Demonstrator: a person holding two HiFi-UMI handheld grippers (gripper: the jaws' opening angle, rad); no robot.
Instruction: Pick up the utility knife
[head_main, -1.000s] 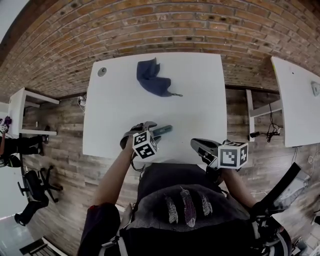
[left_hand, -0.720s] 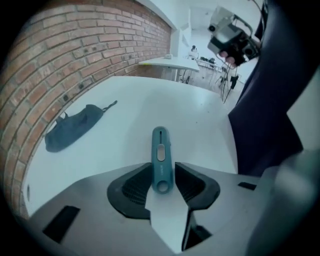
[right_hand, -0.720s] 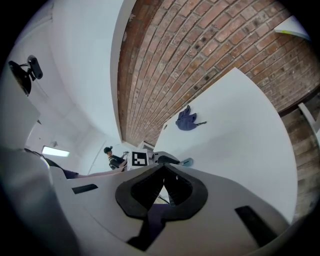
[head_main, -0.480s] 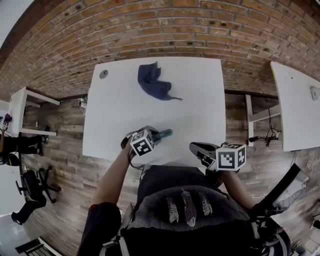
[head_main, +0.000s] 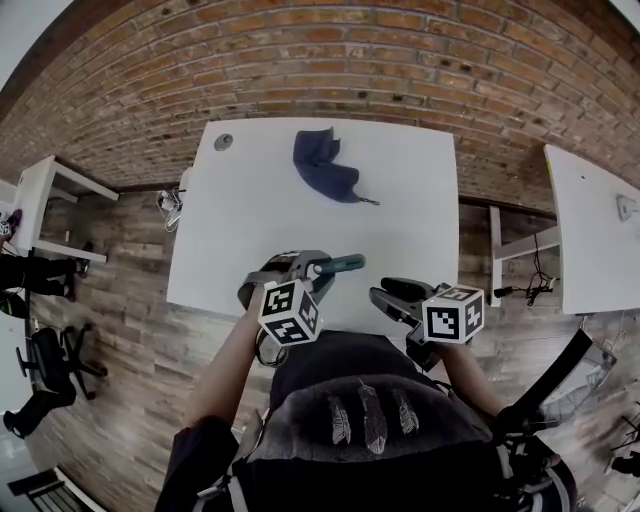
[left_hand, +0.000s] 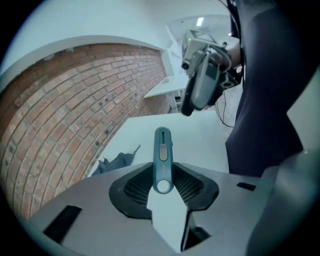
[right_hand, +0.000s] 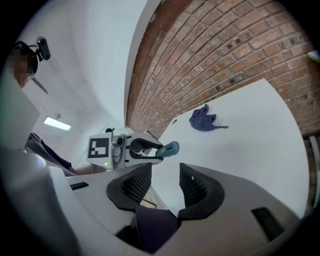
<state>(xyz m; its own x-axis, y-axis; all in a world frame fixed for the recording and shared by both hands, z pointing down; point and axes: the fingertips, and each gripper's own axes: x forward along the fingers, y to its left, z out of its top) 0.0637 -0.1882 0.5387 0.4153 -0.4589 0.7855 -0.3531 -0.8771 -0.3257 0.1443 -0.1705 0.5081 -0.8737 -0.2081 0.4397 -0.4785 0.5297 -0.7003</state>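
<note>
Fingers (left_hand: 134, 189) of the left gripper (left_hand: 163, 186) just closed on only the tail of the utility knife (left_hand: 162, 150), so it could swivel loose and drop; right gripper (right_hand: 165, 187) just opened, empty.

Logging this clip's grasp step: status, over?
Left hand-held gripper just closed, shut on knife. Right hand-held gripper just opened, empty. Knife held over table. Cloth at far edge, nothing in the way.
</note>
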